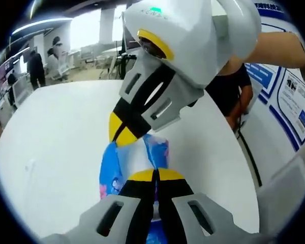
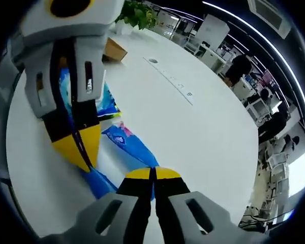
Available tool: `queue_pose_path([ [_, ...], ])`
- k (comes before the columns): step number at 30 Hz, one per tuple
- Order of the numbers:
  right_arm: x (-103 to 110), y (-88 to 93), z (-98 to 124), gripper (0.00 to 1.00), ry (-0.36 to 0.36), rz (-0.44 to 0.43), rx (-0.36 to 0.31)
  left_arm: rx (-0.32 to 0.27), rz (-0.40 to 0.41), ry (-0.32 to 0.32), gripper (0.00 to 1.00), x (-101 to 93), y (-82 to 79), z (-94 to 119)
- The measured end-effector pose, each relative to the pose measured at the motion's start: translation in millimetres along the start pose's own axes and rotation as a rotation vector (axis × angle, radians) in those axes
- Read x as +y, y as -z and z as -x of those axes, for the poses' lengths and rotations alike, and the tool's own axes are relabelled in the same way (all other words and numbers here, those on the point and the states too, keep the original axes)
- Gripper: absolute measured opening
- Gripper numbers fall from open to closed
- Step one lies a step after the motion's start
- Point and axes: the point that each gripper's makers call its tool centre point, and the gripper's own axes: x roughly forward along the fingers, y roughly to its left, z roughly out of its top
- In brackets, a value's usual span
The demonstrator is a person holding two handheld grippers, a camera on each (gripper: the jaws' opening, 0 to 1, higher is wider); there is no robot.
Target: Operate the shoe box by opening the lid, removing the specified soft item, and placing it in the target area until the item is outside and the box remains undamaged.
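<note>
The left gripper (image 1: pixel 155 175) is seen with its jaws pressed together on a blue and white soft item (image 1: pixel 137 157), which is held above the white table (image 1: pixel 56 132). The same single item (image 2: pixel 127 140) is also clamped by the right gripper (image 2: pixel 153 173), jaws closed. One cardboard box (image 2: pixel 114 50) is seen well apart, beside one potted plant (image 2: pixel 137 12). The printing on the item cannot be read.

I see a glossy, crinkled blue plastic packet (image 1: pixel 134 160) pinched over a smooth matt white table (image 1: pixel 56 137), beside hard shiny plastic grippers.
</note>
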Motion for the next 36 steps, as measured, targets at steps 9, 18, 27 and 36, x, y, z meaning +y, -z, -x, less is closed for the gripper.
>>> queue_pose_path([
  [9,0,3.3,0,0.00,0.002,-0.011,0.015,0.003,-0.042,-0.001,0.00,-3.2,-0.8,-3],
  [18,2,-7.6,13,0.04,0.001,-0.004,-0.002,-0.032,-0.052,0.000,0.05,-8.0,-13.1,6],
  [27,-3,-22.5,32,0.05,0.033,-0.009,-0.034,-0.041,-0.074,-0.017,0.07,-16.5,-22.2,24],
  [36,3,-35.7,53,0.09,0.035,0.002,-0.043,-0.064,-0.064,-0.048,0.13,-20.0,-26.0,62],
])
